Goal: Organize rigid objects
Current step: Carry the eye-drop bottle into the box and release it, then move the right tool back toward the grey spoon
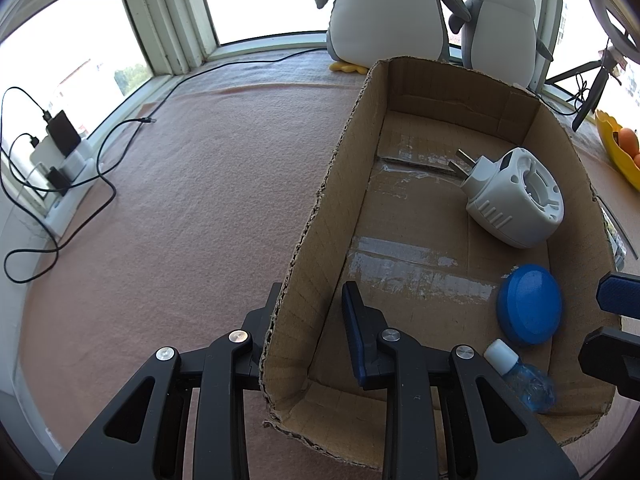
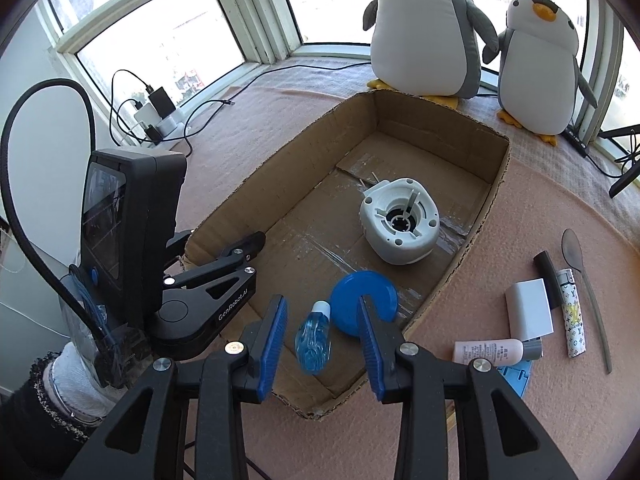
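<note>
An open cardboard box (image 1: 308, 248) (image 2: 460, 264) lies on the pink cloth. Inside it are a white plug-in device (image 1: 516, 196) (image 2: 400, 220), a blue round lid (image 1: 528, 304) (image 2: 360, 300) and a small blue bottle with a white cap (image 1: 524, 380) (image 2: 314, 338). My left gripper (image 1: 310, 300) straddles the box's left wall, one finger outside and one inside, gripping the wall. My right gripper (image 2: 322, 312) is open above the box's near end, with the blue bottle lying between its fingers (image 2: 276, 332), untouched.
Right of the box lie a white block (image 2: 528, 308), a pink tube (image 2: 490, 352), a patterned lighter (image 2: 574, 320), a black stick (image 2: 550, 280) and a spoon (image 2: 580, 264). Two plush penguins (image 2: 424, 28) stand behind the box. Chargers and cables (image 1: 60, 148) sit at the left window.
</note>
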Demonstrator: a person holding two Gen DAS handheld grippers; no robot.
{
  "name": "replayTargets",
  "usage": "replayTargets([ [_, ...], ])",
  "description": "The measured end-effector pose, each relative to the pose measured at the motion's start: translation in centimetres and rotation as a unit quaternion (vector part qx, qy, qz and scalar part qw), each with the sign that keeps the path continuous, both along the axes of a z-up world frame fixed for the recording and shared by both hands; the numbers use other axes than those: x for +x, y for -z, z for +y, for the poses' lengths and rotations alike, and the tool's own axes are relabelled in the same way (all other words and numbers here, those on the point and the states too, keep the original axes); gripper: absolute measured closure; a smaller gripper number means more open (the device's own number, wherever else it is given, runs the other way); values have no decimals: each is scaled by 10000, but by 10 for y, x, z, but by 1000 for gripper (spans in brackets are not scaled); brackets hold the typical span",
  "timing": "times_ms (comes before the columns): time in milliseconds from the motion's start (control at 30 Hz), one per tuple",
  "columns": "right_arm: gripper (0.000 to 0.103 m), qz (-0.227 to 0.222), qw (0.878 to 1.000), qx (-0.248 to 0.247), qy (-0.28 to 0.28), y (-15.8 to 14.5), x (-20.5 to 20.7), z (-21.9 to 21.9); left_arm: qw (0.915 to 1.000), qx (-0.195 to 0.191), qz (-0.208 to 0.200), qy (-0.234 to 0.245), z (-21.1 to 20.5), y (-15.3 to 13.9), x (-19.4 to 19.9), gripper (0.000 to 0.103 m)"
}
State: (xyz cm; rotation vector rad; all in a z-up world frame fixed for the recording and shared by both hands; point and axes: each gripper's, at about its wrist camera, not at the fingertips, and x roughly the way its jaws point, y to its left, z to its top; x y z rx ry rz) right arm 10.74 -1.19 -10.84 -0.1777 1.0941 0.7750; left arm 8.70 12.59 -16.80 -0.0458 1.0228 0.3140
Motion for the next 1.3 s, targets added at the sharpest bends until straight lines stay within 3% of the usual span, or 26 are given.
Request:
replayTargets([
  [467,70,24,9996,176,226,-9,4,-26,10000,-4,-1,0,0,0,0,77],
  [933,67,-106,9933,116,1143,-15,32,-123,10000,9,2,-4,1,-1,0,77],
  [1300,67,-311,9862,-341,1591,2,74,-185,10000,37,14,-7,2,0,1,77],
])
